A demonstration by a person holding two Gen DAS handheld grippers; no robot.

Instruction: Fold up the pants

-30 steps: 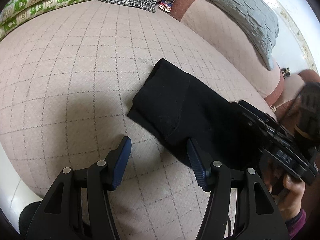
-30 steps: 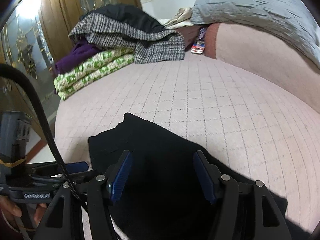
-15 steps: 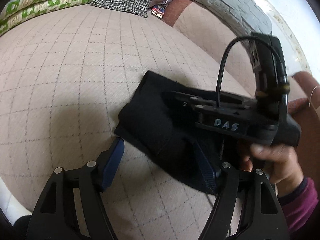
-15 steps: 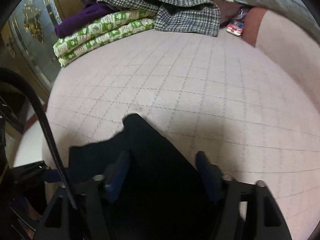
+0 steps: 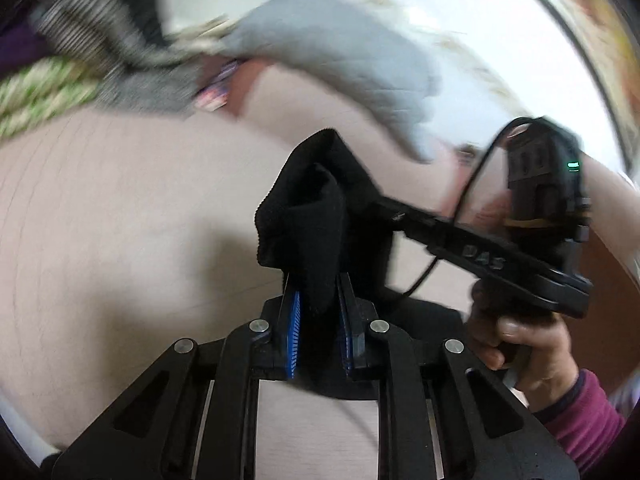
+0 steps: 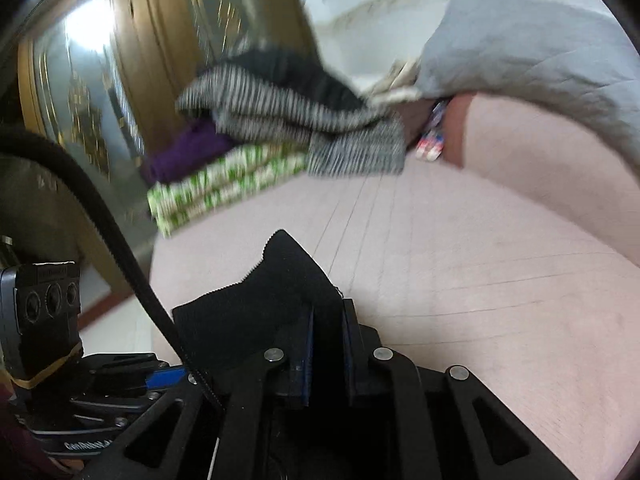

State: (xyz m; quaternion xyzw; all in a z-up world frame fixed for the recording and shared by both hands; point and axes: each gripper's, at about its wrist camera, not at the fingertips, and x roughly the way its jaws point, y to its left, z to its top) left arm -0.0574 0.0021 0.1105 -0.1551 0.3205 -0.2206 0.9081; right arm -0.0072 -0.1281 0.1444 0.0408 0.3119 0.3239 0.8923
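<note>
The black pants (image 5: 308, 224), flat on the bed (image 5: 120, 208) a second ago, now hang bunched above it, so I judge the next fold is starting. My left tool (image 5: 318, 320) has clamped shut on one edge and my right tool (image 6: 328, 344) on another; both are tilted up, blurred mid-lift.

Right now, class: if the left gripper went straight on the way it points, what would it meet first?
The left gripper is shut on the black pants. Beyond that cloth, probably the pink bed cover, though blur makes depth unsure.
</note>
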